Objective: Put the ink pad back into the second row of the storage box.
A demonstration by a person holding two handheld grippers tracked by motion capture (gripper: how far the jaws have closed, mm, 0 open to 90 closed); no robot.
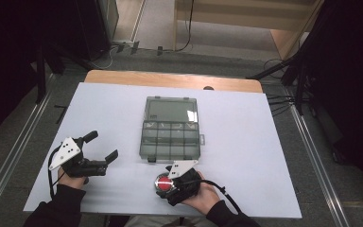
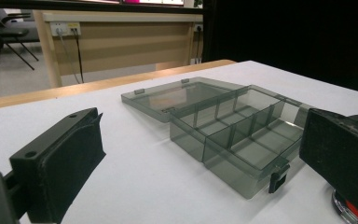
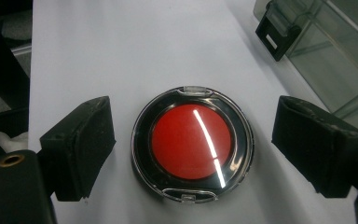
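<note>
A white surface [image 1: 264, 156] carries a smoky grey compartment box [image 1: 170, 137] at its middle — lid flung open and lying flat on the far side. The left gripper [image 1: 101, 146] hovers left of the box, fingers spread wide around nothing. The right gripper [image 3: 193, 142] hangs over a round red compact [image 3: 192, 142] just near of the box's front edge — fingers spread either side of it, not touching.
</note>
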